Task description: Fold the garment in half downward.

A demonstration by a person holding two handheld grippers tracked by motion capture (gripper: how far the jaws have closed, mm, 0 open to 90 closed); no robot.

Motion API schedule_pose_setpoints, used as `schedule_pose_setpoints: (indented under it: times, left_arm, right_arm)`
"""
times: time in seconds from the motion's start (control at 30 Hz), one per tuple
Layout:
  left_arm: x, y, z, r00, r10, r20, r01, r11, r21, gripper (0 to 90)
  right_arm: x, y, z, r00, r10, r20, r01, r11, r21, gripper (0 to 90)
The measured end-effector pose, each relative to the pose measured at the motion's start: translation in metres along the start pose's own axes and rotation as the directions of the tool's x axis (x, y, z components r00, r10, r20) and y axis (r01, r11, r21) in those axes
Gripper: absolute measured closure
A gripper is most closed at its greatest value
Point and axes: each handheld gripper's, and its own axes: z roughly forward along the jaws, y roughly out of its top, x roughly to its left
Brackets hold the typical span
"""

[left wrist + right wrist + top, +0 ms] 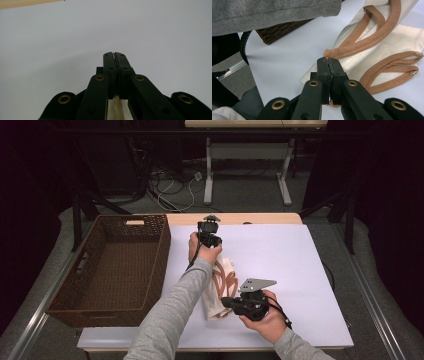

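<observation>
High view: a white table (pixel 280 270) carries a brown wicker basket (pixel 112 270) at its left edge, with nothing visible inside it. Right of the basket, near the table's middle, lies a cream cloth bag (pixel 220 292) with tan straps, folded lengthwise. The left gripper (pixel 209 236) sits at the bag's far end, jaws closed; in its own view a sliver of cream cloth (pixel 117 110) shows between them. The right gripper (pixel 227 302) sits at the near end, jaws pressed together on a tan strap (pixel 362 42).
</observation>
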Motion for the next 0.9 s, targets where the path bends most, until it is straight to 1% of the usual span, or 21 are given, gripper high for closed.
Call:
schedule_pose_setpoints:
  times: [0.1,0.13,0.2,0.27,0.33,0.37,0.47,0.53,0.6,0.7,0.77,0.8,0.87,0.9]
  left_arm:
    - [0.000,-0.003,0.009,1.0000,0.001,0.002,-0.001,0.9998,0.021,88.5]
    - [-0.001,-0.004,0.012,1.0000,-0.001,0.006,0.001,0.9995,0.033,88.5]
    - [-0.002,-0.006,0.018,1.0000,0.002,0.008,-0.002,0.9994,0.033,88.5]
    - [-0.003,-0.008,0.023,0.9999,0.001,0.012,-0.002,0.9989,0.048,88.5]
    - [-0.003,-0.010,0.028,0.9999,0.003,0.011,-0.003,0.9988,0.050,88.5]
    - [-0.002,-0.011,0.030,0.9999,-0.002,0.013,0.001,0.9983,0.058,88.5]
    - [0.000,-0.012,0.035,0.9999,-0.007,0.008,0.007,0.9981,0.061,88.5]
    - [0.002,-0.014,0.038,0.9998,-0.019,0.010,0.019,0.9976,0.066,88.4]
    - [0.003,-0.015,0.041,0.9998,-0.017,0.014,0.015,0.9968,0.078,88.4]
    - [0.005,-0.017,0.046,0.9996,-0.022,0.015,0.020,0.9965,0.081,88.3]
    - [0.007,-0.019,0.049,0.9996,-0.020,0.019,0.018,0.9961,0.086,88.2]
    - [0.008,-0.020,0.050,0.9994,-0.030,0.019,0.028,0.9960,0.084,88.1]
    - [0.009,-0.022,0.051,0.9993,-0.027,0.026,0.024,0.9956,0.090,87.7]
    - [0.009,-0.023,0.052,0.9989,-0.032,0.033,0.029,0.9954,0.091,87.1]
  right_arm:
    - [-0.001,-0.004,0.005,1.0000,0.001,0.002,-0.001,1.000,0.027,88.7]
    - [-0.001,-0.006,0.007,1.0000,0.000,0.002,-0.001,1.000,0.029,88.7]
    - [-0.001,-0.009,0.011,1.0000,0.004,0.006,-0.004,0.999,0.054,88.7]
    - [-0.003,-0.013,0.014,0.9999,0.006,0.009,-0.007,0.998,0.066,88.7]
    - [-0.005,-0.016,0.015,0.9998,0.017,0.010,-0.018,0.997,0.081,88.7]
    - [-0.005,-0.017,0.016,0.9999,0.011,0.010,-0.011,0.997,0.080,88.8]
    - [-0.008,-0.020,0.016,0.9997,0.017,0.017,-0.018,0.996,0.086,88.7]
    - [-0.009,-0.021,0.015,0.9995,0.022,0.020,-0.024,0.996,0.091,88.7]
    - [-0.010,-0.022,0.015,0.9993,0.027,0.025,-0.029,0.995,0.090,88.7]
    - [-0.011,-0.023,0.015,0.9992,0.029,0.028,-0.031,0.995,0.095,88.5]
    - [-0.011,-0.024,0.015,0.9987,0.025,0.043,-0.030,0.993,0.111,88.4]
    - [-0.012,-0.024,0.016,0.9986,0.023,0.048,-0.028,0.994,0.106,88.3]
    - [-0.012,-0.024,0.015,0.9982,0.029,0.052,-0.035,0.993,0.111,88.1]
    - [-0.012,-0.024,0.015,0.9982,0.029,0.053,-0.035,0.993,0.112,88.0]
